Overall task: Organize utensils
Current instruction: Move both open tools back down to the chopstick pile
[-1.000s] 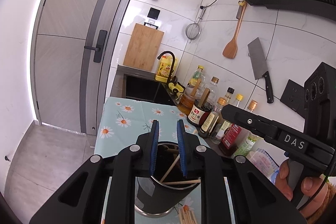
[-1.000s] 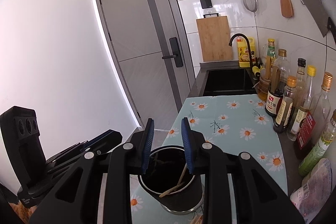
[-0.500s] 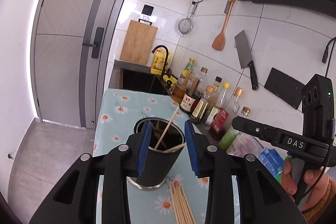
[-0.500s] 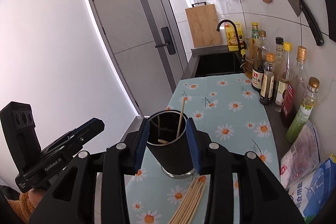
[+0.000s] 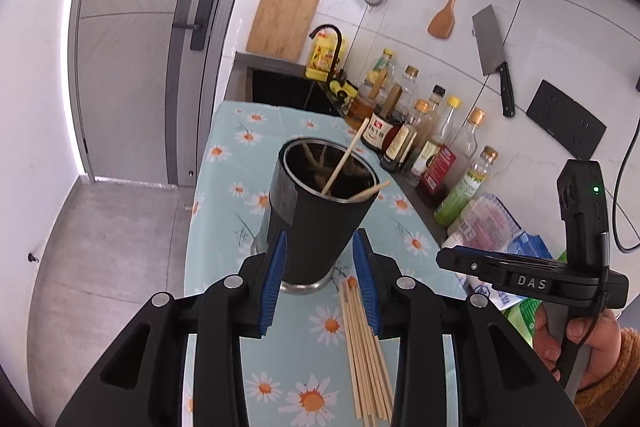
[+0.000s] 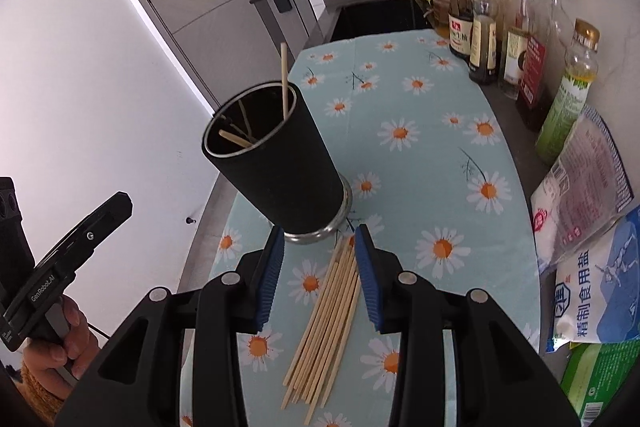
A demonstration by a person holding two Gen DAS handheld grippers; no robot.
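A black utensil cup [image 5: 320, 211] stands on a daisy-print cloth [image 5: 224, 183], with a few wooden chopsticks [image 5: 346, 157] inside. Several loose chopsticks [image 5: 366, 351] lie in a bundle on the cloth in front of it. My left gripper [image 5: 320, 279] is open and empty, its blue pads either side of the cup's base, apart from it. My right gripper [image 6: 320, 275] is open and empty above the far ends of the loose chopsticks [image 6: 324, 323], just short of the cup [image 6: 276, 163].
Sauce and oil bottles [image 6: 500, 27] line the wall to the right. Salt and food bags [image 6: 592, 267] lie at the near right. A sink [image 5: 288, 91] with a black tap lies beyond the cloth. The counter's left edge drops to the floor by a door.
Both grippers have pulled back and down from over the cup's mouth and opened wider. The loose chopstick bundle has come fully into view.
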